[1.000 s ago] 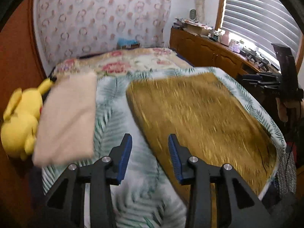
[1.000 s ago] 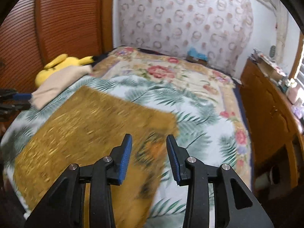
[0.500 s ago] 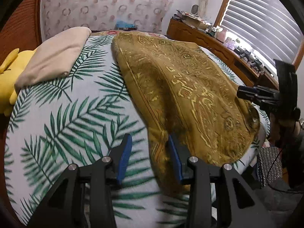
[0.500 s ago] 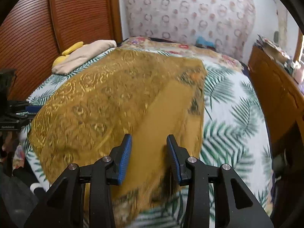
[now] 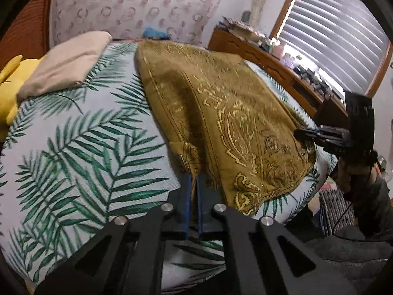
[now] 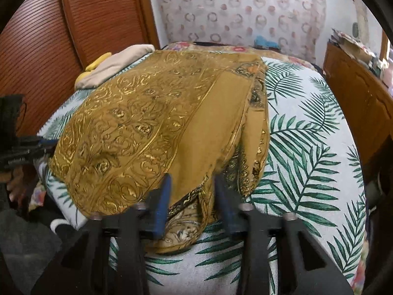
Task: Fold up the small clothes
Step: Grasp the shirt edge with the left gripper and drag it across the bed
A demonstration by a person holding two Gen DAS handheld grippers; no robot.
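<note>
The left gripper (image 5: 192, 184) has just closed on the near corner of the gold cloth (image 5: 228, 113), its blue pads together with the hem pinched between them. The right gripper (image 6: 192, 196) has been closing around the other near corner; its pads flank bunched folds, though they look blurred and not yet pressed tight. The cloth spreads ahead of both across the bed (image 5: 81, 147), whose palm-leaf cover lies bare left of the left gripper and right of the right one. A beige cloth (image 5: 63, 66) and yellow toy (image 5: 12, 86) sit far left. Only the left view shows the blinds (image 5: 334, 39); only the right shows the slatted door (image 6: 73, 24).
</note>
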